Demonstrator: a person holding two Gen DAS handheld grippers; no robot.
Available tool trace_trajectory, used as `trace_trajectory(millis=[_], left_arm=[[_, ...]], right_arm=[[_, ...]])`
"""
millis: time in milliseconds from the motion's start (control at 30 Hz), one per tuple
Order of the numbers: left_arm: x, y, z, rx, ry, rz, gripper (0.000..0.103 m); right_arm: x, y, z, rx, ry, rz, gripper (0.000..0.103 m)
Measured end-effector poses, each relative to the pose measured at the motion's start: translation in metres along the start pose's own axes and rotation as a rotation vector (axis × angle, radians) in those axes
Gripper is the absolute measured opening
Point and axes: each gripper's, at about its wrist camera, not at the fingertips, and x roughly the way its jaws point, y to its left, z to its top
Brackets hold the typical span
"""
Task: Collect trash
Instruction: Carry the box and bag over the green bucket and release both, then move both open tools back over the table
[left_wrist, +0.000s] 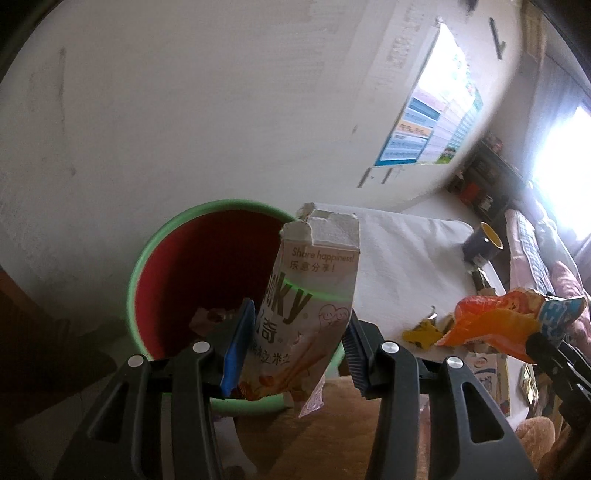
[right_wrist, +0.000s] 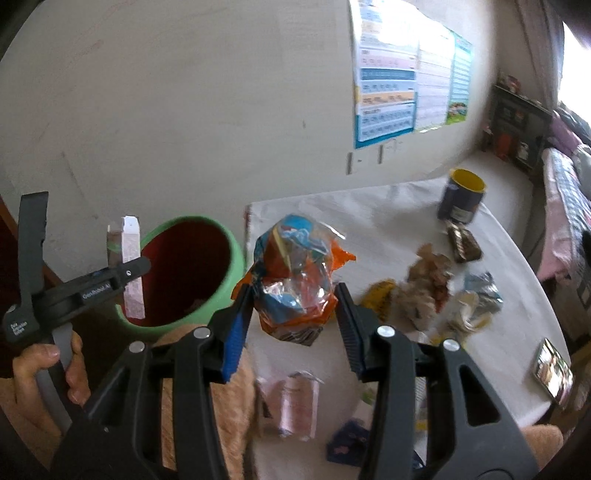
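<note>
A green bin (left_wrist: 147, 254) with a red inside stands beside the white table; it also shows in the right wrist view (right_wrist: 236, 258). My left gripper (left_wrist: 295, 343) is shut on a torn white Pocky box (left_wrist: 314, 288) and holds it over the bin's right rim; the box also shows in the right wrist view (right_wrist: 131, 266). My right gripper (right_wrist: 291, 314) is shut on a crumpled orange and blue snack bag (right_wrist: 295, 273), held above the table's left edge; the bag also shows in the left wrist view (left_wrist: 495, 321).
On the white table (right_wrist: 388, 210) lie several wrappers: a yellow one (right_wrist: 380, 295), a crumpled paper wad (right_wrist: 428, 284), a silver one (right_wrist: 476, 302), a brown bar (right_wrist: 463, 243). A dark mug (right_wrist: 461, 199) with a yellow inside stands at the back. A phone (right_wrist: 552, 369) lies right. Pink packets (right_wrist: 295, 402) lie near.
</note>
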Motion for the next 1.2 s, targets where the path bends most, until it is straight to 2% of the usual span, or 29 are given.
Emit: trace_trajectory(millis=[333, 600, 700, 867, 967, 1033, 1200], left_arm=[[0.011, 0.041, 0.019, -0.080, -0.002, 0.060, 0.044], [0.020, 0.060, 0.024, -0.129, 0.005, 0.082, 0.046], [0.024, 0.063, 0.021, -0.144, 0.016, 0.066, 0.051], [0.028, 0.062, 0.020, -0.147, 0.024, 0.054, 0.052], [0.026, 0.064, 0.021, -0.159, 0.006, 0.062, 0.062], [0.024, 0.067, 0.021, -0.175, -0.001, 0.058, 0.068], [0.024, 0.067, 0.019, -0.189, 0.007, 0.055, 0.070]], right_arm=[[0.045, 0.057, 0.018, -0.091, 0.064, 0.128, 0.045], [0.071, 0.084, 0.020, -0.122, 0.119, 0.163, 0.045], [0.075, 0.088, 0.018, -0.135, 0.132, 0.164, 0.045], [0.077, 0.092, 0.018, -0.156, 0.131, 0.164, 0.046], [0.077, 0.094, 0.017, -0.149, 0.138, 0.190, 0.053], [0.077, 0.093, 0.017, -0.139, 0.131, 0.192, 0.062], [0.074, 0.087, 0.015, -0.113, 0.133, 0.201, 0.064]])
